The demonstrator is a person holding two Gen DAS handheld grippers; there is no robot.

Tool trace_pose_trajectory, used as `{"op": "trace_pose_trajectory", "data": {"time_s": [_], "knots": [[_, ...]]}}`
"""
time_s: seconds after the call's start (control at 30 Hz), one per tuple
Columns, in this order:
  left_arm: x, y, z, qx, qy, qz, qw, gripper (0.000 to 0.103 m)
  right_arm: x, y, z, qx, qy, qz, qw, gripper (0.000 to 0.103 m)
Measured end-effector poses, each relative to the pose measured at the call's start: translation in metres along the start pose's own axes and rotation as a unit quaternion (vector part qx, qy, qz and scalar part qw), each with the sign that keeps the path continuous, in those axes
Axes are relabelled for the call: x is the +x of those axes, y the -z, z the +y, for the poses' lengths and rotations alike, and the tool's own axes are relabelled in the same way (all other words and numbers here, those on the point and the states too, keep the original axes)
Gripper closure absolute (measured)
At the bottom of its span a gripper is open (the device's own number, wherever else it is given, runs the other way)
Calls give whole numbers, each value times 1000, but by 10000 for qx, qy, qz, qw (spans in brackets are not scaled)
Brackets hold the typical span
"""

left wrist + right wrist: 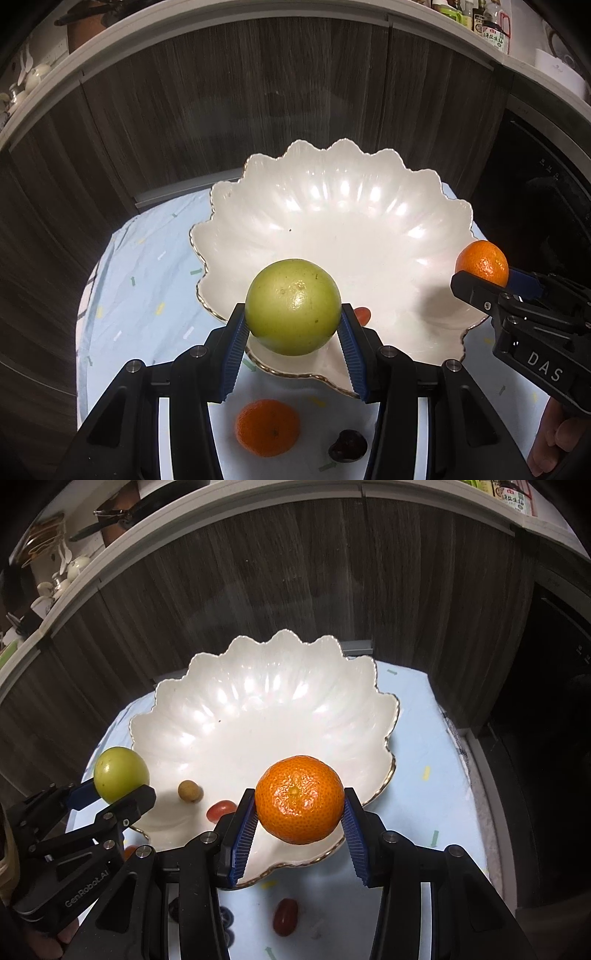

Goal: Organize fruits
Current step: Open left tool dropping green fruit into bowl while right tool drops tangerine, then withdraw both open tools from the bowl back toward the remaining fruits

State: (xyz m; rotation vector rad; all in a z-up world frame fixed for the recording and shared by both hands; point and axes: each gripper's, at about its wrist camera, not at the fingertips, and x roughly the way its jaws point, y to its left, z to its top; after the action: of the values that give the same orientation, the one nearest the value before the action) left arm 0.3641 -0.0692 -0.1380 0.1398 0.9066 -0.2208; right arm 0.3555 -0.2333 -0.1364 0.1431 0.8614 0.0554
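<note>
Green fruit (293,307) — glossy, orange mandarin (299,799) — dimpled

You are in a home kitchen. A pale counter (221,33) curves across the top above dark wood-grain cabinet doors (258,110). On it stand labelled sauce bottles (493,29) at the right; at the left you see white teaware (75,566), a dark pan (122,513) and a wire rack (44,535). A black built-in appliance (543,192) sits under the counter at the far right. In front of the cabinets, your small desk wears a light blue patterned cloth (147,277) carrying a white scalloped bowl (369,173) with a gilt rim, with fruit around it.
</note>
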Motion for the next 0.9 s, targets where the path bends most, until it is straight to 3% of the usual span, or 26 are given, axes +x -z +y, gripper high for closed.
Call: {"op": "trace_pose_trajectory", "data": {"time_s": [0.4,0.47,0.5,0.57,0.9], "knots": [[11,5,0,-8,30,182,9998,54,9,4,0,-9,16,100,9999,56],[10,5,0,-23,-11,157,9999,44,9,5,0,0,27,107,9999,55],[7,4,1,-50,-29,92,9999,36,9,5,1,-12,32,118,9999,54],[4,4,3,-72,-59,25,10000,32,7,5,2,-16,75,91,9999,36],[-5,4,4,-81,-152,-33,9998,23,-3,1,-1,17,271,-152,9995,27]]}}
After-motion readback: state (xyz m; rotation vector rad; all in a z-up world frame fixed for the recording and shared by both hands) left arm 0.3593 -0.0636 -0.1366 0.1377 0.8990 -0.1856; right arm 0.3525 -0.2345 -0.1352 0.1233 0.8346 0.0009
